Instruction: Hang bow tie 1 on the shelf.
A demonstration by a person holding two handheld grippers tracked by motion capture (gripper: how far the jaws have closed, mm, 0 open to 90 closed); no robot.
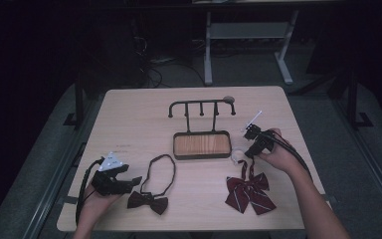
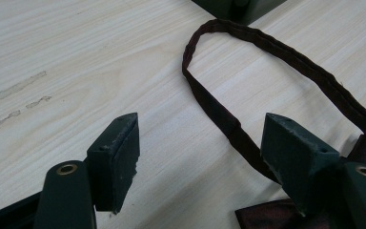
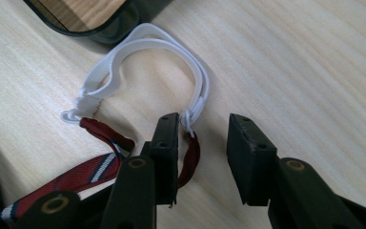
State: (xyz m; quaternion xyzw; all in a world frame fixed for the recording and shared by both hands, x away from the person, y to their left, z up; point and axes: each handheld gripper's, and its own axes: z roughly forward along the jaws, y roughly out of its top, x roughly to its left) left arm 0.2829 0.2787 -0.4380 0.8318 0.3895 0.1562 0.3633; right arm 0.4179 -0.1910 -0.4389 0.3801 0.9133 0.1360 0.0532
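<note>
Right gripper (image 3: 202,143), jaws part-spread w/ nothing pinched, straddles the white elastic neck band (image 3: 147,40) of the striped red bow tie (image 1: 249,191), lower right of high view: soft, light, limp fabric; probably best gripped at band near its clasp.

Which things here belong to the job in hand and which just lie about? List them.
In the job:
- striped red bow tie with its white elastic loop
- right gripper, jaws open beside that loop
- hook rack on its tray, probably

Lying about:
- dark bow tie
- left gripper, open
</note>
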